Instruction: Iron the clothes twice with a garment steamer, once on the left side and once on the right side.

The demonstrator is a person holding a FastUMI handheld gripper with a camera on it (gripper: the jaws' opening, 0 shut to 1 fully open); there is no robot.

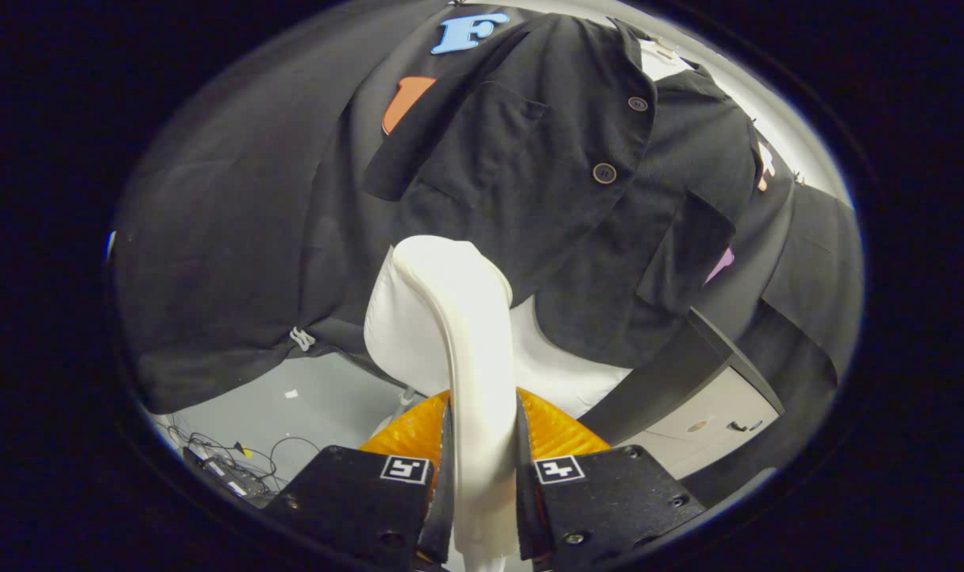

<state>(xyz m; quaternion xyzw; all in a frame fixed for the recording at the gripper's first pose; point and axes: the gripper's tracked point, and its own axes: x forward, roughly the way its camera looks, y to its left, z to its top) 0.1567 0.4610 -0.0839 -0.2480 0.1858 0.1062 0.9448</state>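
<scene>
Between the two fingers of the gripper [482, 485], at the near end of the gripper view, sits the handle of the garment steamer [458, 318]. Both fingers press on it from either side, gap narrow w/ the handle filling it. Handle is white, runs up & away from the fingers, curving over into the steamer's wide white head just ahead.

Head lies vs. the lower hem of the black shirt [530, 167], on the side w/ the flat patch pocket [482, 135]. Whether head touches cloth or sits just off it: can't tell, the head's own back hides the contact.

Shirt hangs on the booth wall, front facing the fingers. Two dark buttons [604, 172] run down the placket, beyond the steamer head. A 2nd pocket [688, 254] on the other front panel, its flap hanging a bit loose. Nothing visible in either pocket; both look flat.

An orange ribbed part [557, 433] shows just behind the fingers, either side of the handle.

Lower down, beyond the shirt hem, a pale cabinet [704, 421] w/ a dark top; drawer fronts closed, contents not visible. Opposite side, grey floor [307, 397] w/ a tangle of cables [228, 457] near the wall's bottom edge.
</scene>
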